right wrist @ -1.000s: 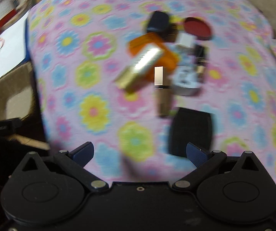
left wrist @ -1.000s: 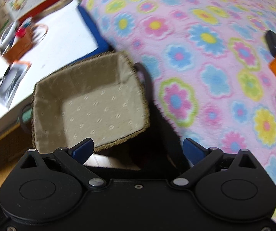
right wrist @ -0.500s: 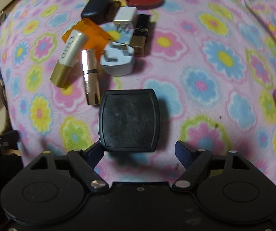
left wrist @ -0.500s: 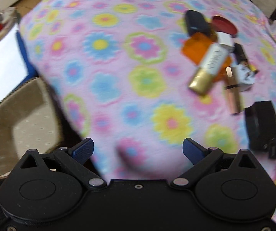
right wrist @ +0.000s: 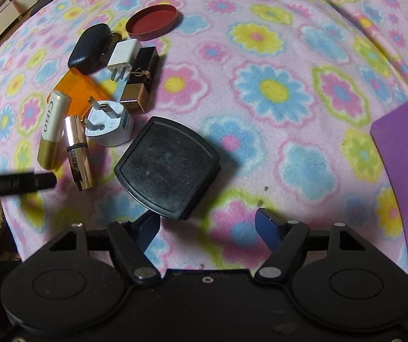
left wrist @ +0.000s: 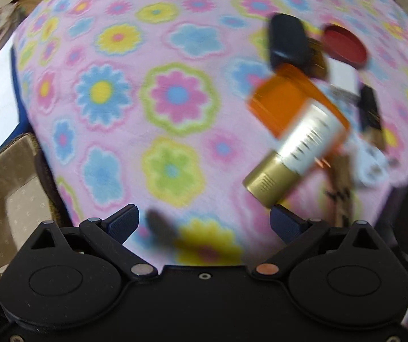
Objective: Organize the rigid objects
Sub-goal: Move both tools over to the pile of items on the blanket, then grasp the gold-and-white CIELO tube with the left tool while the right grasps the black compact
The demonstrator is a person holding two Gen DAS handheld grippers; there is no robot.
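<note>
Black compact (right wrist: 166, 168) being approached: right hand-held gripper (right wrist: 206, 222) straddling its near corner, jaws opening, seemingly not pinching yet; left hand-held gripper (left wrist: 204, 216) hovering open, empty. Next needing centring, then closing.

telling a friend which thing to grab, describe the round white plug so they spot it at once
On the flowered pink blanket, find the cluster of small things at the left. The white plug lies at its near edge, between the rose-gold tube and the flat black case. Unlike the boxy white charger farther back, it is rounded, prongs up.
</note>
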